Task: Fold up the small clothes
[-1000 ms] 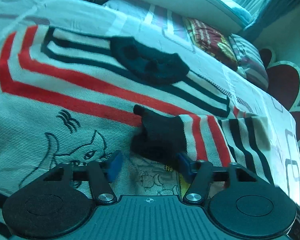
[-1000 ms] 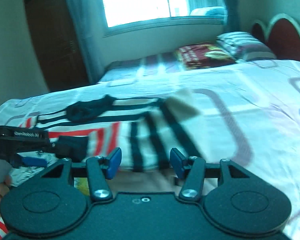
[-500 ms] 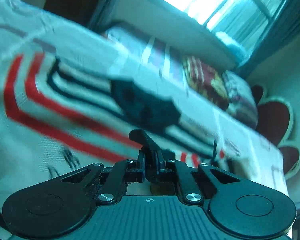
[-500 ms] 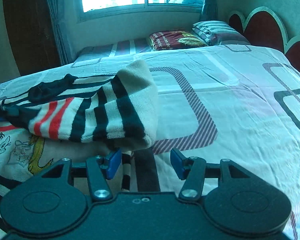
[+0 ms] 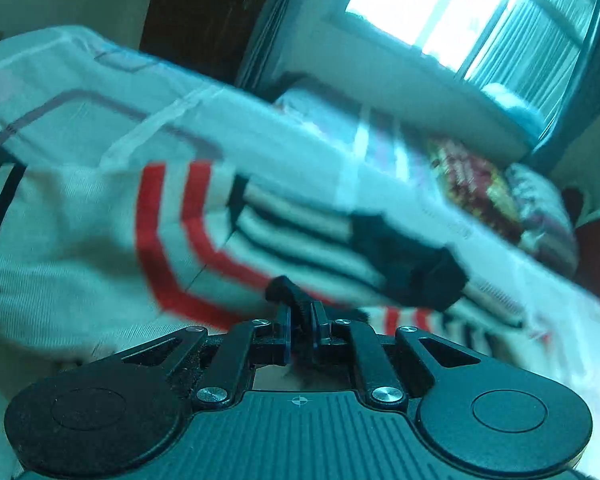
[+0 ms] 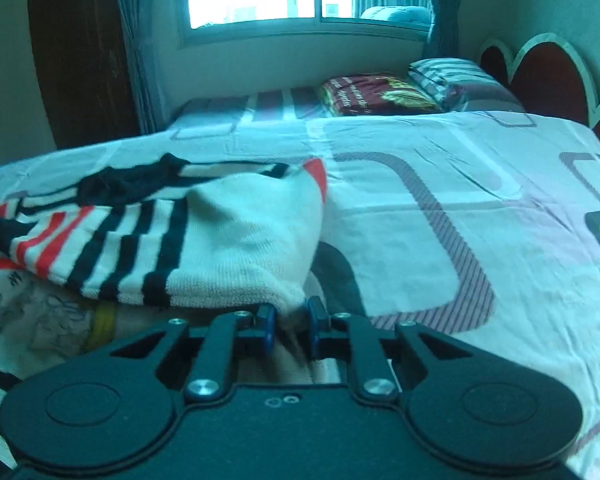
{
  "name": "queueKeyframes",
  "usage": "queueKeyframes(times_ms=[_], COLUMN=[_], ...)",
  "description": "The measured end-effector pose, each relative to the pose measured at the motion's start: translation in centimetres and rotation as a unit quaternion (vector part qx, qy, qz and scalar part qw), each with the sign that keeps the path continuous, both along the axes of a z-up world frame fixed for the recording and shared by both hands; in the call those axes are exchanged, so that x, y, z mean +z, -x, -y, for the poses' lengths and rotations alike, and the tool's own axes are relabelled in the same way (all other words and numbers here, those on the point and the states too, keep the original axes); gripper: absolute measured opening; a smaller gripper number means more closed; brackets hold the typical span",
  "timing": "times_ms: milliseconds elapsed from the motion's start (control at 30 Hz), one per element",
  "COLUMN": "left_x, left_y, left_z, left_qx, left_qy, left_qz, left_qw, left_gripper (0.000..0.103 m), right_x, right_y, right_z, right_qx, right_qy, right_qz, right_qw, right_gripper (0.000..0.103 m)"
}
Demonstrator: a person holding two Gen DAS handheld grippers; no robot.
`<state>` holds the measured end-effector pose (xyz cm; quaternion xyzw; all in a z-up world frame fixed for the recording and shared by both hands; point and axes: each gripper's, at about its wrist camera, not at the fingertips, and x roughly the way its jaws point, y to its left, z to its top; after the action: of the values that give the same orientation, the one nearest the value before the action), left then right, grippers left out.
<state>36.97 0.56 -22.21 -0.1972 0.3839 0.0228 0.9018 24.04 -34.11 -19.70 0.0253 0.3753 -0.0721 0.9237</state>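
Your striped cream sweater is lying on the bed, its sleeve folding across its body.

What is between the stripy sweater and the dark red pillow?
Only bare bedsheet, white with purple rounded squares, lies between the stripy sweater and the dark red pillow. The right wrist view shows it best.

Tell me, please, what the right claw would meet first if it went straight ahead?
The right claw already pinches the sweater's cream fold; straight on it would likely push into that fold, then the bedsheet.
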Motion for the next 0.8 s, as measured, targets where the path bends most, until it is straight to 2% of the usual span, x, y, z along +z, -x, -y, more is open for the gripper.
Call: queueKeyframes(times_ms=[67,167,267,367,467,500,533,567,600,667,700,733,767,800], left_x=[-1.3,-1.2,-0.4,-0.4,-0.1,-0.2,-0.4,-0.5,-0.5,-0.5,-0.8,-1.0,-1.4,-1.7], left_y=[0.5,1.4,1.9,2.1,2.5,2.5,2.3,2.2,2.6,2.7,2.5,2.4,2.1,1.9], left_z=[-0.5,-0.4,-0.6,-0.2,0.1,0.0,-0.2,-0.3,-0.3,-0.3,-0.3,-0.3,-0.3,-0.3], left_qx=[0.007,0.004,0.000,-0.021,-0.024,-0.021,-0.018,-0.011,0.003,-0.004,-0.007,-0.004,-0.005,-0.008], left_qy=[0.006,0.000,0.001,-0.017,-0.027,-0.023,-0.014,-0.011,-0.013,-0.008,-0.002,0.002,0.006,0.013], left_qz=[-0.018,-0.010,-0.001,-0.013,-0.013,-0.018,-0.025,-0.029,-0.017,-0.003,-0.007,-0.011,-0.018,-0.026], left_qw=[0.9998,0.9999,1.0000,0.9996,0.9992,0.9994,0.9994,0.9995,0.9998,1.0000,0.9999,0.9999,0.9998,0.9995], left_gripper=[0.009,0.009,0.009,0.009,0.010,0.028,0.079,0.100,0.102,0.102,0.097,0.076,0.063,0.031], right_x=[-0.4,0.7,0.7,0.4,0.2,0.1,0.0,-0.1,-0.1,-0.1,-0.1,-0.2,-0.2,-0.2], right_y=[0.0,0.6,0.2,0.0,0.3,0.3,0.3,0.3,0.3,0.4,0.4,0.4,0.5,0.5], right_z=[1.0,0.5,0.0,0.4,0.4,0.5,0.6,0.7,0.7,0.6,0.5,0.5,0.4,0.4], right_qx=[-0.011,0.019,0.017,-0.002,0.002,0.001,-0.001,-0.003,-0.004,-0.005,-0.004,-0.004,-0.004,-0.005], right_qy=[-0.019,-0.041,-0.028,-0.054,-0.054,-0.054,-0.057,-0.061,-0.064,-0.063,-0.062,-0.061,-0.059,-0.057], right_qz=[-0.008,0.008,0.006,-0.002,-0.004,-0.006,-0.008,-0.009,-0.009,-0.007,-0.007,-0.007,-0.006,-0.004], right_qw=[1.000,0.999,0.999,0.999,0.999,0.999,0.998,0.998,0.998,0.998,0.998,0.998,0.998,0.998], right_gripper=[0.016,0.017,0.031,0.033,0.036,0.039,0.041,0.041,0.041,0.042,0.042,0.042,0.042,0.041])
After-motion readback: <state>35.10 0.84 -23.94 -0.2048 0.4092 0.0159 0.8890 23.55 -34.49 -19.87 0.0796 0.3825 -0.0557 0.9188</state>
